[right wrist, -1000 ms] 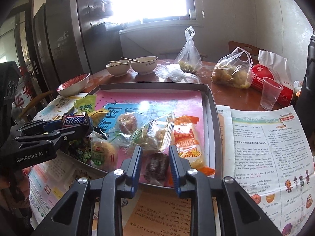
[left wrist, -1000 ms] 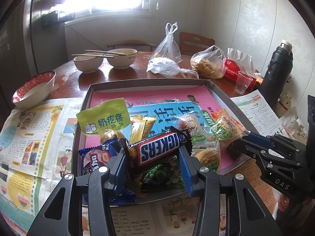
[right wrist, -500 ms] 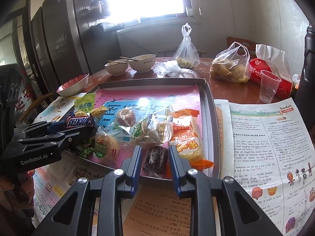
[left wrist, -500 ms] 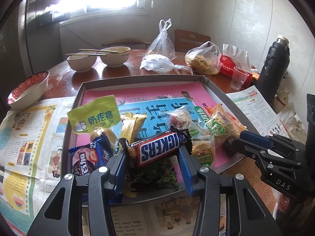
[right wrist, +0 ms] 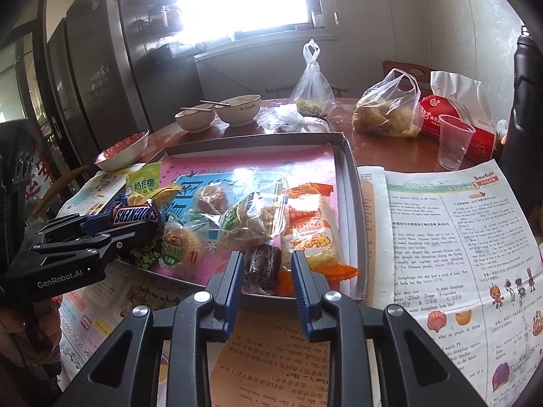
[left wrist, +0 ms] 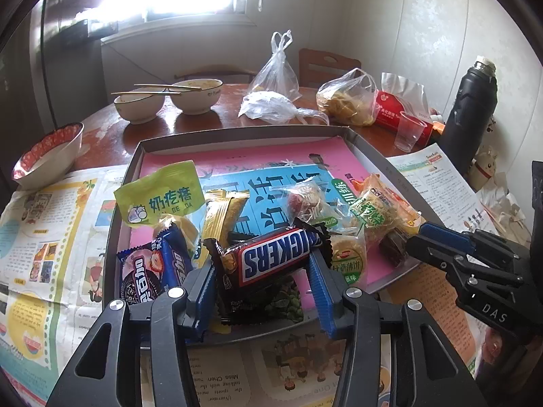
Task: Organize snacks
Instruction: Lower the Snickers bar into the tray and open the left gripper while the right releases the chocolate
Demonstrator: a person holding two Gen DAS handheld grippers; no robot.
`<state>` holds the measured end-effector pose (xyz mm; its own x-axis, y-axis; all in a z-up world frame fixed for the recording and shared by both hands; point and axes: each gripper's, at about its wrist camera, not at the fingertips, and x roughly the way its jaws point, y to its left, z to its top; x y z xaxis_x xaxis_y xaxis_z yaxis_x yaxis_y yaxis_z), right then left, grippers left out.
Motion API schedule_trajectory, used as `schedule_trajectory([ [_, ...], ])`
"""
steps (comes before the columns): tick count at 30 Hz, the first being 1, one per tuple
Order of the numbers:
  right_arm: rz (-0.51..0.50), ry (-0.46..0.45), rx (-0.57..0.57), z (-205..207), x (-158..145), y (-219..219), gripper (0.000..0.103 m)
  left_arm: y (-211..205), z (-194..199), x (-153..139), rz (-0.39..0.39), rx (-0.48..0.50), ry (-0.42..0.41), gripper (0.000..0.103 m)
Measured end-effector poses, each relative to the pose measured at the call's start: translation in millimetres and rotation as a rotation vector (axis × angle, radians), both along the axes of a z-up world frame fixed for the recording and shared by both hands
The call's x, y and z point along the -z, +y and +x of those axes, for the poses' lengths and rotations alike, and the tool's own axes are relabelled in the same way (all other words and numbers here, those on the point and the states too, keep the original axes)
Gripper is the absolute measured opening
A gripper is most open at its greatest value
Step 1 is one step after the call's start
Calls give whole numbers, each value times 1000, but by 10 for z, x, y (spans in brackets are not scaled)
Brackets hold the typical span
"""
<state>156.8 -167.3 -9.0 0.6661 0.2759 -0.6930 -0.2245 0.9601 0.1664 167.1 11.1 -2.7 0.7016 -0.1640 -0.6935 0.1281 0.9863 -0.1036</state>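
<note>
My left gripper (left wrist: 261,264) is shut on a Snickers bar (left wrist: 271,259) and holds it above the near edge of the grey tray (left wrist: 237,130). The bar also shows in the right wrist view (right wrist: 135,215). My right gripper (right wrist: 266,268) stands around a dark brown wrapped snack (right wrist: 261,266) at the tray's near right corner, with small gaps between its pads and the snack. Other snacks lie in the tray: a green candy bag (left wrist: 159,195), a blue Oreo pack (left wrist: 152,271), a gold wafer (left wrist: 222,215), a green pea pack (left wrist: 281,305), round cakes (left wrist: 346,259) and an orange rice cracker pack (right wrist: 310,234).
The tray (right wrist: 349,176) lies on newspapers (right wrist: 458,237) on a wooden table. Behind it stand two bowls with chopsticks (left wrist: 169,98), a red-rimmed bowl (left wrist: 47,152), plastic bags (left wrist: 349,98), a plastic cup (left wrist: 409,130), a red tissue pack (right wrist: 454,115) and a black flask (left wrist: 470,108).
My left gripper has risen slightly with the Snickers bar. My right gripper's fingers have opened a little around the dark brown snack.
</note>
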Motion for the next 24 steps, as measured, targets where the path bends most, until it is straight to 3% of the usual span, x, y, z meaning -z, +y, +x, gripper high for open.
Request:
schedule_trajectory([
  [22,-7,-25,28,-63,-105,-38,37,29,-68,-101,9,-15,-22,60],
  [24,-6,-27,30,-69,-111,-39,38,31,-77,-113,11,-18,-25,64],
])
